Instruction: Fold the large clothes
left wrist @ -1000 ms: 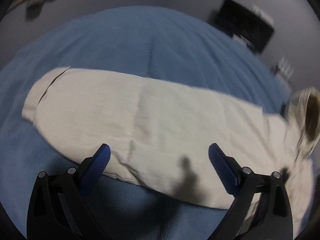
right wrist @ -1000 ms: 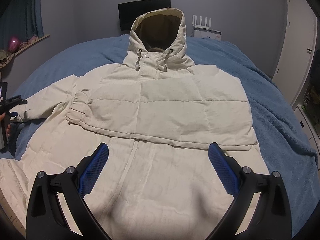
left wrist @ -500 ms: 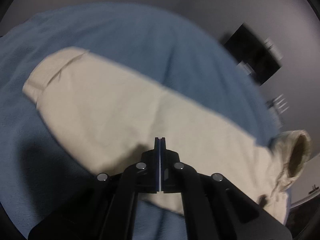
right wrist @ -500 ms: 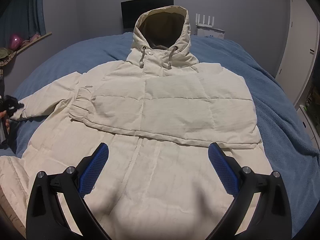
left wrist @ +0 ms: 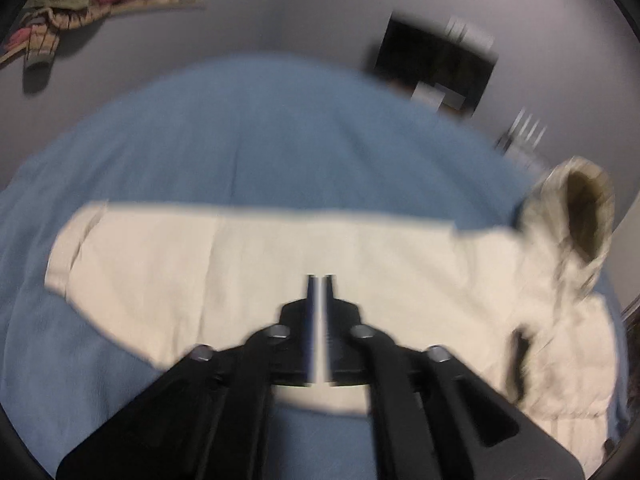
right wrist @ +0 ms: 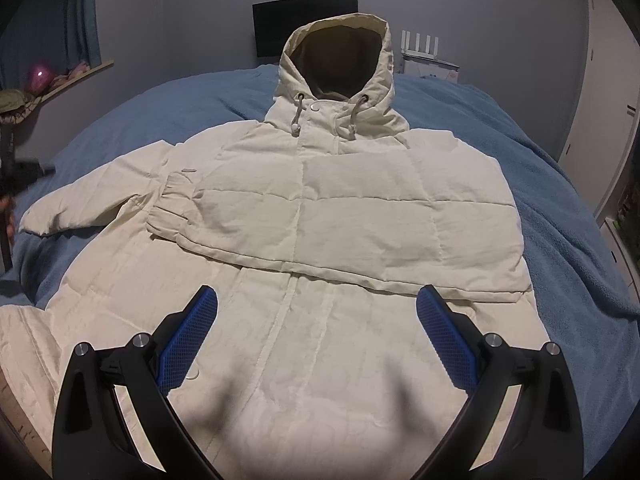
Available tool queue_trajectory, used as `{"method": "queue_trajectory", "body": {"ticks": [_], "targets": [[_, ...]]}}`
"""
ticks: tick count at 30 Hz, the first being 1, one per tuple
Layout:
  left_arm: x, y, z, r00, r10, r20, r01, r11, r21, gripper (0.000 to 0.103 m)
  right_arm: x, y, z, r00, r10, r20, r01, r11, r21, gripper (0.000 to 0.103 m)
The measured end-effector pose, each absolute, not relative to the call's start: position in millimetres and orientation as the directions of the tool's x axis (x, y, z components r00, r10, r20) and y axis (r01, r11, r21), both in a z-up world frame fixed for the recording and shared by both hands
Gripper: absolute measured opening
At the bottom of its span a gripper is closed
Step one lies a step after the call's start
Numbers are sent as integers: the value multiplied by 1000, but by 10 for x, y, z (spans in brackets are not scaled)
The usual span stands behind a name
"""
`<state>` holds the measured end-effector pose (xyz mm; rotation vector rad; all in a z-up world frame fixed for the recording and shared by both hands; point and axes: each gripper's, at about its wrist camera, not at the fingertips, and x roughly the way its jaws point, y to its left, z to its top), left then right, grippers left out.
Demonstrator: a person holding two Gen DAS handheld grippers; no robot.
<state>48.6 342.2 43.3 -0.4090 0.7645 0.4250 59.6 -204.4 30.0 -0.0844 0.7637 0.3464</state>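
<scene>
1. Cream-white and quilted, the hooded coat (right wrist: 320,208) lies front-up and spread across the blue bed (right wrist: 568,216), its hood (right wrist: 338,68) standing open toward the far wall.
2. One sleeve (right wrist: 328,224) is folded flat across the chest, cuff toward the coat's other side; the other sleeve (left wrist: 224,268) stretches straight out sideways over the bedcover, cuff end resting on the blue.
3. Two drawcords hang from the hood's collar, one on each side of the front snap.
4. The left gripper (left wrist: 319,312) sits at the near edge of the outstretched sleeve, jaws pressed nearly together with a thin strip of the pale cloth showing between them, so it looks to be pinching the sleeve; that view is blurred.
5. The right gripper (right wrist: 316,328) hangs over the lower front of the coat, its blue-padded jaws spread wide on either side of the zip line and holding nothing.
6. Past the head of the bed a dark screen (right wrist: 272,30) hangs on the grey wall, with a white router (right wrist: 420,50) and its upright aerials just beside it.
7. Off to one side is a window ledge (right wrist: 76,76) with a pink round thing (right wrist: 40,76) and some bundled cloth on it, blue curtain above; a white wardrobe door (right wrist: 600,120) stands on the opposite side.
</scene>
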Motion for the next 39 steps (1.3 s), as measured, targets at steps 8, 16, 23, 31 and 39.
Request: {"method": "queue_trajectory", "body": {"ticks": [8,16,23,31,39], "targets": [[366,3579,53,450,206,-869,-638,755,-151,84,606,-2063,273,661,278,-697,-333,941,59,96],[352,3927,-221,522,72,-850,-660,665,-349,80,585,-2053,276,665,274,-694,-338,940,47,96],[173,4258,-330,606,84,-791,-692,547,-471,29,589,-2051,280,664,275,-695,-339,940,48,96],[121,4037,252,698,213,-683,-616,664,-423,6,582,-2037,279,661,289,-693,-351,935,55,96],[300,3218,1075,831,217,-512,-399,873,-278,5,589,-2127,398,684,307,-661,-347,935,75,96]]}}
